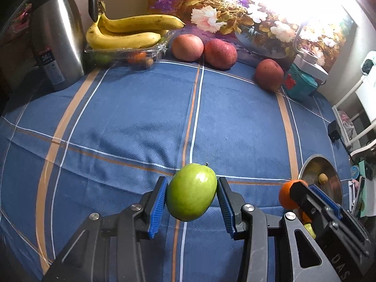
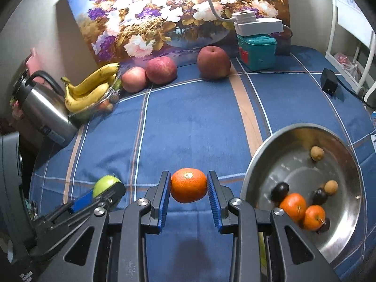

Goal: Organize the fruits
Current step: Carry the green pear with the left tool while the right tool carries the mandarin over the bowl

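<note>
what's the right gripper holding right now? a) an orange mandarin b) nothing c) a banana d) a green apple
a, the right gripper has its blue pads pressed on both sides of the orange mandarin, while the green apple sits in the left gripper.

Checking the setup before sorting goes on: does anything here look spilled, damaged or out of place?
Nothing spilled or damaged. One oddity: a bunch of bananas lies on top of the clear plastic tray, over the smaller fruit inside.
</note>
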{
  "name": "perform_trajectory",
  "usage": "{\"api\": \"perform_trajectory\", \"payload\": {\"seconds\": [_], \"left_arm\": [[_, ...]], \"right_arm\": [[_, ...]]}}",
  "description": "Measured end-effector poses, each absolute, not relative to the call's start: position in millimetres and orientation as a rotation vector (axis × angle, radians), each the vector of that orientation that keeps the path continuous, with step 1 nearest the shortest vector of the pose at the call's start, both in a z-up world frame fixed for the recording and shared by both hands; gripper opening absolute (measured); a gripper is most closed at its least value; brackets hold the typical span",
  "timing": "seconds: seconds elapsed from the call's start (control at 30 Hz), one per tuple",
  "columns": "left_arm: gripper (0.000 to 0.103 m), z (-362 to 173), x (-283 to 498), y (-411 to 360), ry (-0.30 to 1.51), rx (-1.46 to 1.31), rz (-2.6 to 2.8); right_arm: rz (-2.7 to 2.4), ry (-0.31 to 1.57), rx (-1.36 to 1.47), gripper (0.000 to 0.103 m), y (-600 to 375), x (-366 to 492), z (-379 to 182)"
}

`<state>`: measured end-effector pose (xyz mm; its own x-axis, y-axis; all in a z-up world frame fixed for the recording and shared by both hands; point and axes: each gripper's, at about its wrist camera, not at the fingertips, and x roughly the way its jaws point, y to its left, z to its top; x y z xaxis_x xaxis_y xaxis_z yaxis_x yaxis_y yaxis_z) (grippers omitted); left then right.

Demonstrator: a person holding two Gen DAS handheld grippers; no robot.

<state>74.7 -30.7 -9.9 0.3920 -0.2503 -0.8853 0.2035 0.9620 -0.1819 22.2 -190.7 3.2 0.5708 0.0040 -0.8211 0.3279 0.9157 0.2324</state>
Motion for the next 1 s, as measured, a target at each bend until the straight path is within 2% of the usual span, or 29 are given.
{"api": "perform_trajectory", "payload": {"seconds": [0.47, 1.0], "left_arm": [[0.046, -12, 56, -30, 1.145, -0.045, -0.278], [0.046, -9, 45, -54, 1.144, -0.017, -0.340]], "right_arm": [[-0.234, 0.983, 0.337, 0.033, -178, -11, 0], [-0.310, 1.006, 0.388, 0.033, -208, -22, -9]]}}
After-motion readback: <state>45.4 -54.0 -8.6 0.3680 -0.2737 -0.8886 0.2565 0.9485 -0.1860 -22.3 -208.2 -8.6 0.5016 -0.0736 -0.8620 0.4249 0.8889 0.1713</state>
